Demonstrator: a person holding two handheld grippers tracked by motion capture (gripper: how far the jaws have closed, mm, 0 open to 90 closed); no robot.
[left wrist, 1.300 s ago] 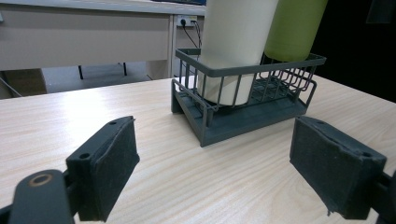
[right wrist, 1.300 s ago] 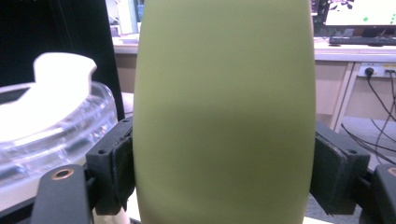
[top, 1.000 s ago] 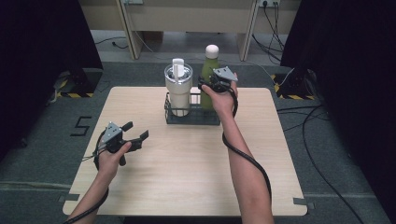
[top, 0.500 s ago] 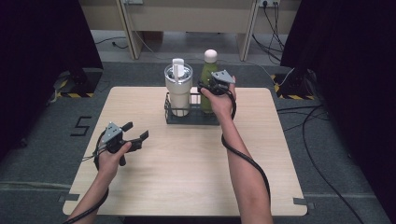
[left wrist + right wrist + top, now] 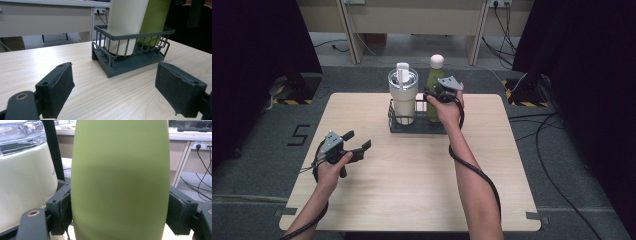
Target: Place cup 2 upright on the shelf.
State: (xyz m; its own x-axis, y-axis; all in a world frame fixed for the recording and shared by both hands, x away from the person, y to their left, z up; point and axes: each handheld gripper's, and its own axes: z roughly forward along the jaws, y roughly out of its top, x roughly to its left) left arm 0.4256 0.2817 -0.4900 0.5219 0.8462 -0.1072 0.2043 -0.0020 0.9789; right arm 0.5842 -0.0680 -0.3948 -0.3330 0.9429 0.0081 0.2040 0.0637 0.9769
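A green bottle (image 5: 435, 80) with a white cap stands with its lower part in a dark wire basket (image 5: 412, 128), beside a cream tumbler (image 5: 403, 97) with a clear lid. My right gripper (image 5: 433, 98) is shut on the bottle's body. In the right gripper view the pads (image 5: 65, 207) press both sides of the bottle (image 5: 120, 177), and the tumbler (image 5: 25, 182) is close on the left. My left gripper (image 5: 358, 139) hovers open over the table's left side. Its jaws (image 5: 115, 87) point at the basket (image 5: 130, 63), with nothing between them.
The light wooden table (image 5: 412, 180) has free room in front of and beside the basket. Desk legs, wall sockets and cables (image 5: 557, 130) lie on the grey floor beyond and to the right. Black curtains flank both sides.
The green bottle and the right gripper on it have shifted slightly down and left. The left gripper has not moved.
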